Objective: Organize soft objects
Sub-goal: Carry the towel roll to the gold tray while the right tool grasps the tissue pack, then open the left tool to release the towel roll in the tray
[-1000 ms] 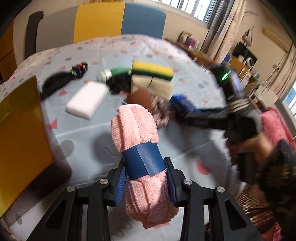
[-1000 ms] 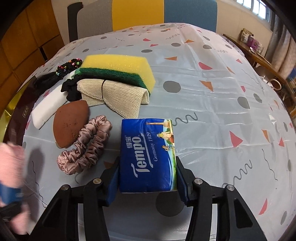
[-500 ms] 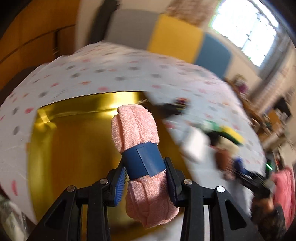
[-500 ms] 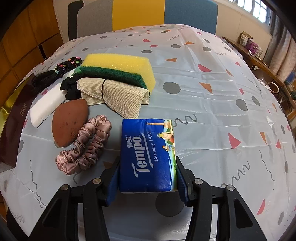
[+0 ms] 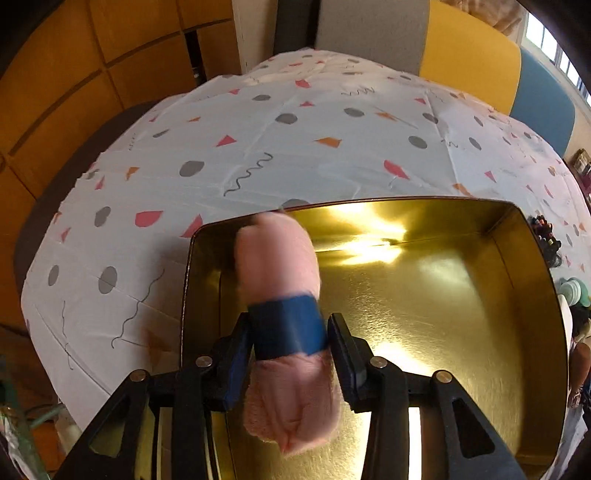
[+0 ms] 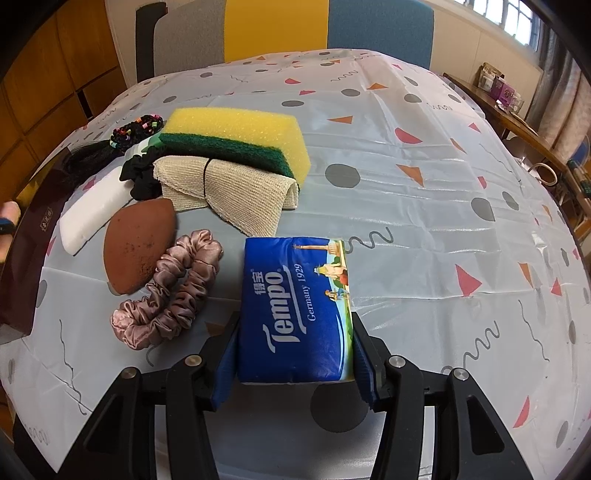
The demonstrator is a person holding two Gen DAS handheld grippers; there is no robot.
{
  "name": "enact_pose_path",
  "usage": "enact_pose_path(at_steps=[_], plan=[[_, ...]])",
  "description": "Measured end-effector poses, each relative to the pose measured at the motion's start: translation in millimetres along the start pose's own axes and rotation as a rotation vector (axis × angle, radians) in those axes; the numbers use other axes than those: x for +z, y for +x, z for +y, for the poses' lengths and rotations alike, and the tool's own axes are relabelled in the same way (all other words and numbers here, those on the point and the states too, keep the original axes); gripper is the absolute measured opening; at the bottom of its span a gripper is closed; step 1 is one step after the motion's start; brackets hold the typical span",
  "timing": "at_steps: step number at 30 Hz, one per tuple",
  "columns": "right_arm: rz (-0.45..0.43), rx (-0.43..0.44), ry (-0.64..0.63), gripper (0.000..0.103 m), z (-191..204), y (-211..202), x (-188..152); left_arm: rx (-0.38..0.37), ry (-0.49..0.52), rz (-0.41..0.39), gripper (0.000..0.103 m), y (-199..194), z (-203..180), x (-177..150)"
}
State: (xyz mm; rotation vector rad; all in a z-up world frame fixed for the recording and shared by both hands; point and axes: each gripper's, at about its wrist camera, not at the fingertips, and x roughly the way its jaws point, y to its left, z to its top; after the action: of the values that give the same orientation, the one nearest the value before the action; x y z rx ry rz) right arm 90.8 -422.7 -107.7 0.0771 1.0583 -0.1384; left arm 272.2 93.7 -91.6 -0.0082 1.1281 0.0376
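My left gripper [image 5: 288, 354] is shut on a rolled pink towel [image 5: 277, 258] with a blue band, held over the left part of a gold tin box [image 5: 443, 295]. My right gripper [image 6: 295, 354] is shut on a blue Tempo tissue pack [image 6: 295, 306] just above the table. Beside it lie a pink satin scrunchie [image 6: 173, 295], a brown makeup sponge [image 6: 136, 243], a white sponge block [image 6: 92, 214], a beige mesh cloth [image 6: 229, 188], a yellow-green sponge [image 6: 240, 136], a black scrunchie [image 6: 140, 177] and a beaded hair tie [image 6: 136, 131].
The table has a patterned plastic cloth [image 6: 424, 206]. The dark outside of the tin [image 6: 33, 229] stands at the table's left edge in the right wrist view. Chairs [image 6: 277, 26] stand behind the table. Wooden cabinets [image 5: 74, 74] are to the left.
My left gripper has swung left from above the pile of objects to over the gold tin, carrying the pink towel. My right gripper with the tissue pack has hardly moved.
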Motion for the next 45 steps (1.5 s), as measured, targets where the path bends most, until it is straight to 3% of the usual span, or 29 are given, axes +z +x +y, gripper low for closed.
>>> enact_pose_path(at_steps=[3, 5, 6, 16, 17, 18, 21, 27, 34, 45], plan=[[0.003, 0.012, 0.005, 0.058, -0.9, -0.5, 0.4, 0.009, -0.004, -0.016, 0.055, -6.2, 4.6, 0.3], [0.005, 0.020, 0.000, 0.061, -0.2, -0.7, 0.6, 0.021, -0.004, -0.041, 0.072, -13.2, 6.3, -1.3], [0.006, 0.023, -0.004, 0.063, 0.7, -0.6, 0.9, 0.017, -0.008, -0.047, 0.074, -16.8, 7.7, -2.4], [-0.001, 0.013, 0.003, 0.064, 3.7, 0.5, 5.3, -0.036, -0.054, -0.141, 0.078, -75.8, 4.2, -33.1], [-0.004, 0.008, 0.004, 0.063, 3.7, 0.7, 5.7, -0.055, -0.056, -0.160, 0.078, -84.5, 1.8, -39.2], [-0.008, -0.002, 0.001, 0.052, 3.9, 0.9, 6.4, -0.068, -0.054, -0.169, 0.078, -90.1, -0.4, -44.3], [-0.013, -0.023, -0.012, 0.052, 3.9, 1.4, 7.4, -0.099, -0.049, -0.180, 0.078, -107.4, -11.5, -64.8], [-0.010, -0.039, -0.020, 0.052, 5.7, 2.0, 6.8, -0.111, 0.029, -0.221, 0.078, -134.1, -42.3, -110.9], [-0.014, -0.052, -0.016, 0.052, 7.7, 2.2, 6.2, -0.132, 0.069, -0.244, 0.078, -149.6, -60.6, -146.0], [0.016, -0.095, 0.001, 0.052, 12.4, -0.9, 5.3, -0.174, 0.088, -0.237, 0.078, -152.7, -65.1, -161.4]])
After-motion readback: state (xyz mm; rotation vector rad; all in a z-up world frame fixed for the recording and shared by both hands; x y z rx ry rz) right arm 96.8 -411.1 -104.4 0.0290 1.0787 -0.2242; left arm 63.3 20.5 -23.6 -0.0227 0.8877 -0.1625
